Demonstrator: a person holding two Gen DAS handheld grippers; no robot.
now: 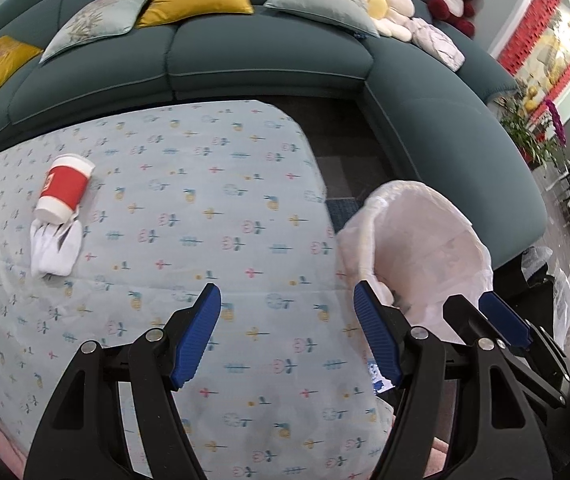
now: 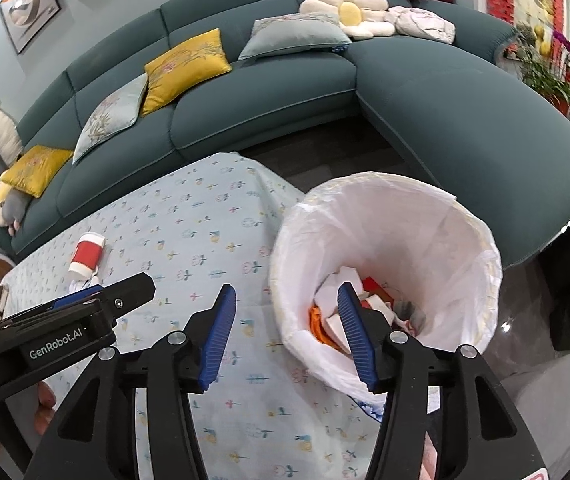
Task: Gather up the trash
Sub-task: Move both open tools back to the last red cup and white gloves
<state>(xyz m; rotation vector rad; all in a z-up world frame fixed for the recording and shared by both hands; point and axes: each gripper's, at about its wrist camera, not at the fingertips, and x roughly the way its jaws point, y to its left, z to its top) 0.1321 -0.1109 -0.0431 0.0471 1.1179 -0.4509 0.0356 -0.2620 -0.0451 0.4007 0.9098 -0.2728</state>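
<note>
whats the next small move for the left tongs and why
Probably swing the left tongs forward and left toward the red cup. It lies on its side on the tablecloth atop white crumpled tissue, both tongs look open and empty, and the lined bin already holds other trash.

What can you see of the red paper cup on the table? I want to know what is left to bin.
The red paper cup lies on its side on the patterned tablecloth, toward the table's left part, far from the lined bin. It has a red sleeve with a small logo, white bands at both ends, and looks like paper. Its lower end touches crumpled white tissue. Neither gripper touches it.
</note>
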